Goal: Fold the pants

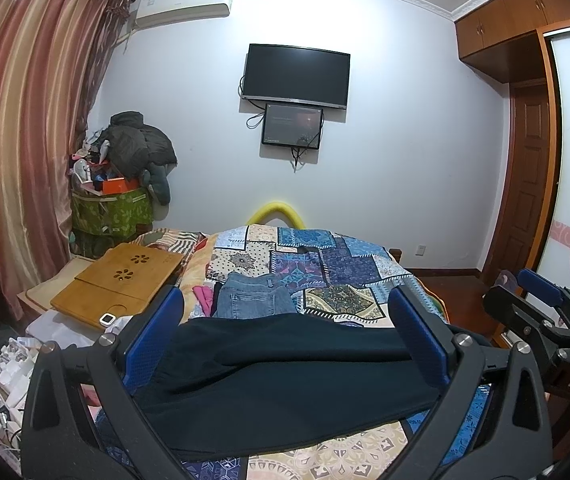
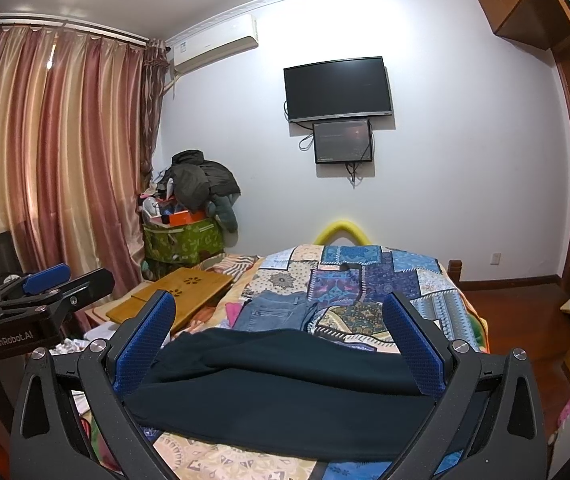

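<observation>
Dark navy pants (image 1: 285,380) lie folded in a flat bundle on the patchwork bedspread (image 1: 325,272). They also show in the right wrist view (image 2: 281,384). My left gripper (image 1: 285,320) is open, its blue-padded fingers spread wide on either side of the pants, just above them. My right gripper (image 2: 279,320) is open too, fingers spread around the same bundle. Each gripper shows in the other's view: the right one at the right edge (image 1: 541,296), the left one at the left edge (image 2: 45,280). Neither holds anything.
Folded blue jeans (image 1: 257,296) lie on the bed just beyond the pants, with a pink cloth (image 1: 203,294) beside them. A wooden lap desk (image 1: 117,280) rests at the bed's left. A green storage box (image 1: 113,212) piled with clothes stands by the curtain.
</observation>
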Demonstrator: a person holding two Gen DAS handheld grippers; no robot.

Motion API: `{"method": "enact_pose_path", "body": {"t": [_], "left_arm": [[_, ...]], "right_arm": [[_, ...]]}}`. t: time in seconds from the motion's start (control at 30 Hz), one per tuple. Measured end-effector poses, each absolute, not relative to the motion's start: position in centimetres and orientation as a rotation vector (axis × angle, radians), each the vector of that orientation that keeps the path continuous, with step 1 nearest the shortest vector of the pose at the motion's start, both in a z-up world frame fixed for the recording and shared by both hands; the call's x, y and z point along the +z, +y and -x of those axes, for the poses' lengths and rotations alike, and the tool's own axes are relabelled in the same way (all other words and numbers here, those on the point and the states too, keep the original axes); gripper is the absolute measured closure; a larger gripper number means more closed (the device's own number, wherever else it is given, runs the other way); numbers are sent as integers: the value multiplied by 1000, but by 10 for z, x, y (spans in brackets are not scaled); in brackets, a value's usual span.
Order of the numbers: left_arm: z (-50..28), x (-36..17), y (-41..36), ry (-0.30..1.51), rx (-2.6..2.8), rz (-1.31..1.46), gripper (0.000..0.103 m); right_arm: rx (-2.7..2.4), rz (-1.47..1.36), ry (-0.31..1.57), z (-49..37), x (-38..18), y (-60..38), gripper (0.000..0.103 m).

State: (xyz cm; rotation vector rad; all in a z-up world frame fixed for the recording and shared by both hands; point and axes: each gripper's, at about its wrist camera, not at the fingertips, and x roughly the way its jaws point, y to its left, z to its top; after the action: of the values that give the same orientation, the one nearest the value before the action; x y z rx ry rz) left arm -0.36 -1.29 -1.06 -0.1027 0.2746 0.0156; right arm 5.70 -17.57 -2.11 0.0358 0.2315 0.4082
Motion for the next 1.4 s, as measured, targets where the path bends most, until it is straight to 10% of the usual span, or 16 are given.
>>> {"method": "enact_pose_path", "body": {"t": [1.4], "left_arm": [[-14,-15,-3,304,14,121,0]], "right_arm": [[389,-48,271,-73,-35,-182,0]]}}
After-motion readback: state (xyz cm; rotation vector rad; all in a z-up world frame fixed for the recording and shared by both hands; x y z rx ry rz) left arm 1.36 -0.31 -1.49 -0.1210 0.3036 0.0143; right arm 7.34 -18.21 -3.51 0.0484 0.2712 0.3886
